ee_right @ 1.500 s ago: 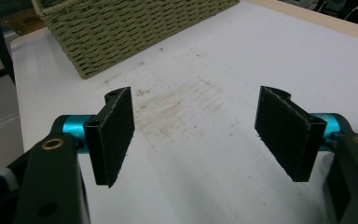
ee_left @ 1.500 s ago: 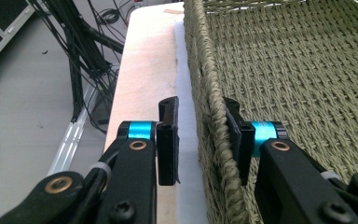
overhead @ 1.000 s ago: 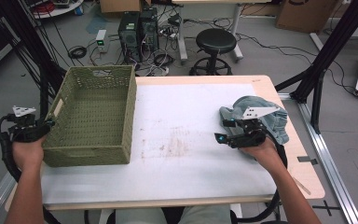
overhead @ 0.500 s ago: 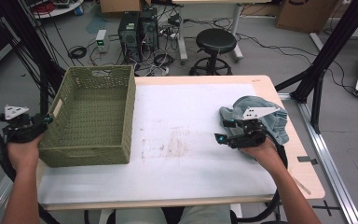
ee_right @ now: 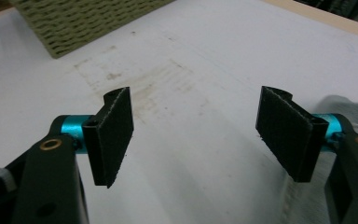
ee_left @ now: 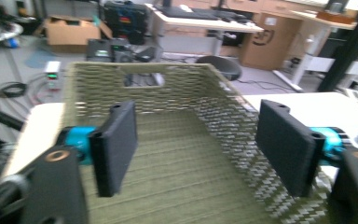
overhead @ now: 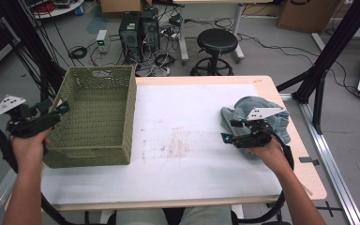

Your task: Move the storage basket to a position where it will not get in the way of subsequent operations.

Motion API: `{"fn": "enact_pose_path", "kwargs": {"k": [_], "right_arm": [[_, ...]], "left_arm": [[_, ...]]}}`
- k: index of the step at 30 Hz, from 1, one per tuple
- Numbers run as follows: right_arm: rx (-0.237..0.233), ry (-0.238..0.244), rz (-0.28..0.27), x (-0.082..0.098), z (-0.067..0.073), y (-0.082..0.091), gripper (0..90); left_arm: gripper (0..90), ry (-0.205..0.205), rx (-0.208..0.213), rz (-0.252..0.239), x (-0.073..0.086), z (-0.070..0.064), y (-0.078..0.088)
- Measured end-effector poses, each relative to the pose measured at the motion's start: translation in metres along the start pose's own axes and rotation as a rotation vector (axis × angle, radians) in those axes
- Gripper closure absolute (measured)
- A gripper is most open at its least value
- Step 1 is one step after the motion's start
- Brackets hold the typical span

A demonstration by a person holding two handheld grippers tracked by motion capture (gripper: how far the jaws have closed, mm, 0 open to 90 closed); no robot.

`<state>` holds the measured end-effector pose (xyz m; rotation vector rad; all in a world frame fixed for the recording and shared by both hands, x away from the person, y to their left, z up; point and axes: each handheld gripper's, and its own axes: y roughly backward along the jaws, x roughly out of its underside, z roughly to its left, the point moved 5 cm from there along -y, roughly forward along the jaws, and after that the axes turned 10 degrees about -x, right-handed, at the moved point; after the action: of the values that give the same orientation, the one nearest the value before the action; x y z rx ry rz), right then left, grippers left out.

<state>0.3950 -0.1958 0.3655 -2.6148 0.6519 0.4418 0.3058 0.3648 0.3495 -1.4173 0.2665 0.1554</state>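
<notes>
An olive woven basket (overhead: 89,152) stands on the left part of the white table cover (overhead: 187,117). My left gripper (overhead: 60,110) hovers at its left rim and points into it. Its jaws have just been opening and now stand wide. In the left gripper view, the left gripper (ee_left: 198,149) has nothing between its pads, and the basket (ee_left: 98,88) shows its bare inside beyond them. At the table's right, my right gripper (overhead: 228,130) rests low and open, pointing left. A crumpled blue-grey cloth (overhead: 258,105) lies just behind it. The right gripper (ee_right: 196,135) frames stained table cover; the cloth (ee_right: 349,112) edges in.
Bare wood shows along the table edge (overhead: 304,164) at the right. Beyond the far edge stand a black stool (overhead: 217,40), computer towers (overhead: 138,28) and loose cables on the floor. Black frame posts (overhead: 330,51) rise at the right.
The left gripper's jaws have spread from nearly shut to wide open, and the left hand has shifted left and away along the basket's side. The right gripper has stayed in place.
</notes>
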Motion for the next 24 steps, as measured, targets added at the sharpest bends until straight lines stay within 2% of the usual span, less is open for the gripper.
{"fn": "enact_pose_path", "kwargs": {"k": [1, 3, 4, 5, 6, 7, 9, 10, 12, 14, 15, 16, 17, 21, 24], "right_arm": [[0.008, -0.004, -0.001, 0.001, -0.003, 0.002, 27.3], [0.015, -0.022, -0.007, 0.003, -0.005, 0.007, 27.2], [0.017, -0.022, -0.013, 0.003, -0.007, 0.009, 27.2], [0.018, -0.024, -0.017, 0.003, -0.007, 0.011, 27.3], [0.02, -0.022, -0.018, 0.004, -0.007, 0.013, 27.2], [0.021, -0.023, -0.018, 0.004, -0.007, 0.014, 27.2], [0.021, -0.023, -0.018, 0.005, -0.007, 0.015, 27.3], [0.02, -0.02, -0.017, 0.005, -0.007, 0.016, 27.2], [0.019, -0.018, -0.02, 0.006, -0.006, 0.017, 27.2], [0.02, -0.018, -0.021, 0.006, -0.007, 0.018, 27.3], [0.02, -0.022, -0.023, 0.006, -0.006, 0.018, 27.2], [0.02, -0.021, -0.024, 0.007, -0.006, 0.018, 27.3], [0.021, -0.021, -0.023, 0.007, -0.006, 0.018, 27.2], [0.022, -0.017, -0.023, 0.007, -0.006, 0.017, 27.2], [0.022, -0.019, -0.017, 0.007, -0.006, 0.015, 27.3]], "left_arm": [[27.2, 0.0, 0.0, 0.0, 0.0, 0.0, 0.0], [27.2, -0.002, 0.057, 0.012, 0.0, -0.016, -0.005], [27.2, -0.028, 0.055, 0.026, 0.0, -0.029, -0.009], [27.2, -0.041, 0.05, 0.024, 0.0, -0.034, -0.01], [27.2, -0.041, 0.05, 0.024, 0.0, -0.034, -0.01], [27.0, -0.059, 0.03, 0.008, 0.001, -0.038, -0.012], [27.0, -0.07, 0.035, 0.006, 0.002, -0.039, -0.012], [26.9, -0.088, 0.035, 0.012, 0.005, -0.035, -0.009], [26.9, -0.092, 0.028, 0.016, 0.007, -0.031, -0.008], [26.9, -0.11, -0.01, 0.046, 0.015, -0.014, -0.001], [27.0, -0.11, -0.01, 0.046, 0.015, -0.014, -0.001], [27.9, -0.113, -0.018, 0.059, 0.018, -0.007, 0.001], [29.5, -0.129, -0.032, 0.086, 0.025, 0.006, 0.004], [30.1, -0.148, -0.118, 0.14, 0.037, 0.034, 0.011], [39.5, -0.135, -0.186, 0.206, 0.048, 0.054, 0.013]]}}
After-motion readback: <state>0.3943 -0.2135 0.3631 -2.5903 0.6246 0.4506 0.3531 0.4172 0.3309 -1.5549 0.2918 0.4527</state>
